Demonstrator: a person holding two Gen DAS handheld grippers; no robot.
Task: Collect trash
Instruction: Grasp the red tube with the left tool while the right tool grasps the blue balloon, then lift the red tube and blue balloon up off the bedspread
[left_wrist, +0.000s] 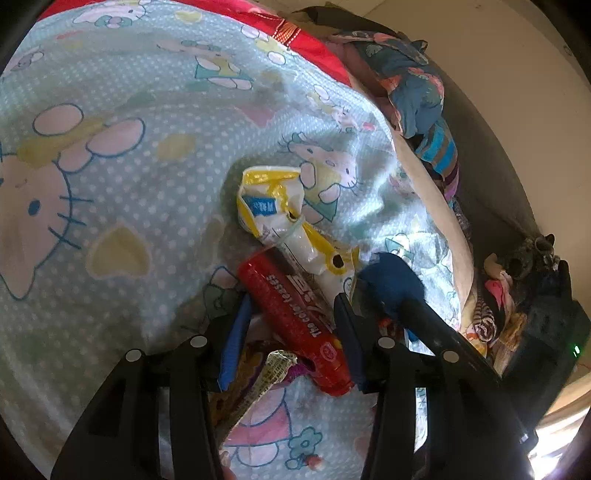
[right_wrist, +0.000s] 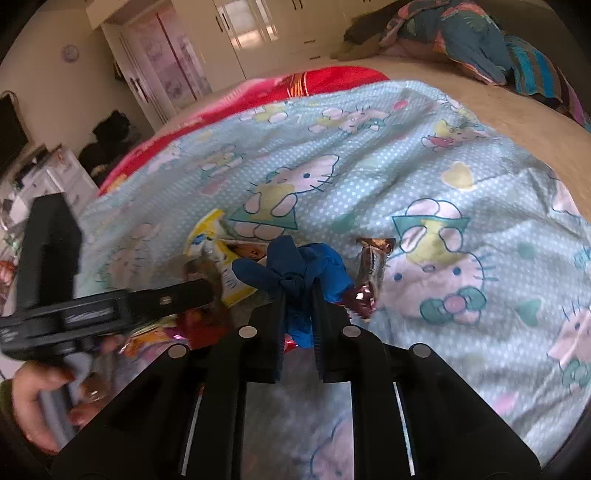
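A: So, biggest thing first: the blanket (right_wrist: 369, 155), pale blue with cartoon cats, covers most of the bed, with a red cover (right_wrist: 258, 88) showing behind it and a heap of clothes (right_wrist: 461, 40) at the far corner.

B: And the trash sits in a loose pile on that blanket. What worries you?

A: The soft fabric. The right gripper (right_wrist: 298, 291) has its jaws pinched tight on a crumpled blue wrapper (right_wrist: 295, 266), and folds of blanket lie just beneath. If cloth is caught with it, lifting would drag the blanket and scatter the pile.

B: The wrapper bulges out past the fingertips, so the hold is on one bunched part only. I'd judge it could slip free on the way up.

A: Next down in size: the white and yellow bag (left_wrist: 273, 210), twisted and tied, lies ahead of the left gripper (left_wrist: 291, 291), beyond its tips.

B: And the red tube wrapper (left_wrist: 295, 317)?

A: That one runs slantwise between the left jaws, which stand partly apart. I cannot see the pads pressing it, so I read them as not gripping yet. Its slant is the risk: closing could pinch one end and let it swivel out.

B: Smaller bits?

A: A brown foil wrapper (right_wrist: 369, 277) just beside the blue one, on its right, and a purple packet (left_wrist: 266, 373) under the red tube, near the left finger (left_wrist: 232, 343). Either could be knocked aside unnoticed.
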